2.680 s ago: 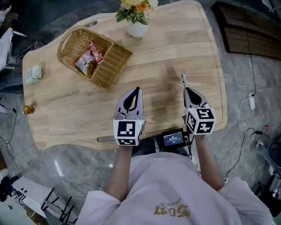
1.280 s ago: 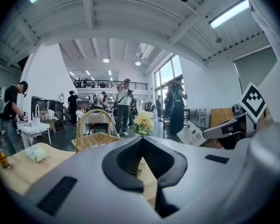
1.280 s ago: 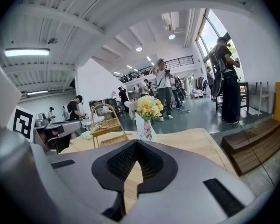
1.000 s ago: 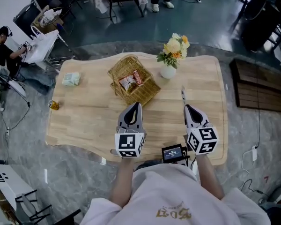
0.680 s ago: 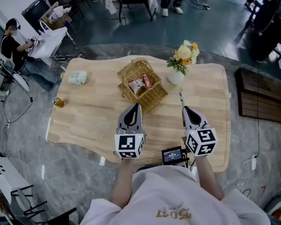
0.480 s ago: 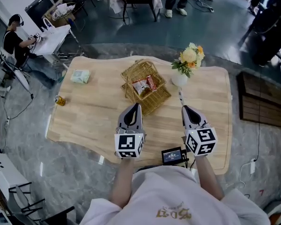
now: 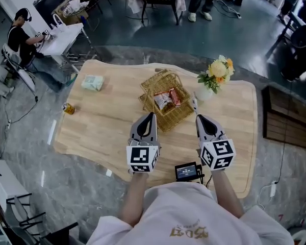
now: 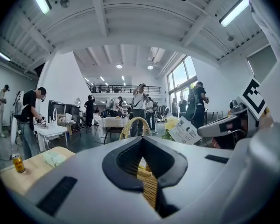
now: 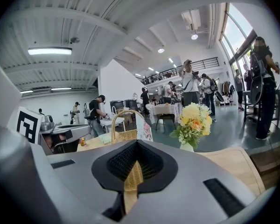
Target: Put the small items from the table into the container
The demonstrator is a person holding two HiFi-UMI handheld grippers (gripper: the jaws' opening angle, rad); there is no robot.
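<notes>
left gripper [image 7: 151,117] is pressed together, empty. right gripper [image 7: 196,117] pinches a thin printed card [image 7: 194,104] just right of the wicker basket [image 7: 176,118]. tissue pack [image 7: 93,82] and can [image 7: 68,108] wait at left. swung carelessly, the card may clip the flower vase [image 7: 206,92].

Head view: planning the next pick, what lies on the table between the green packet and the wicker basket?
Nothing: the head view shows only bare tabletop between the green packet and the wicker basket. The can sits off that line.
</notes>
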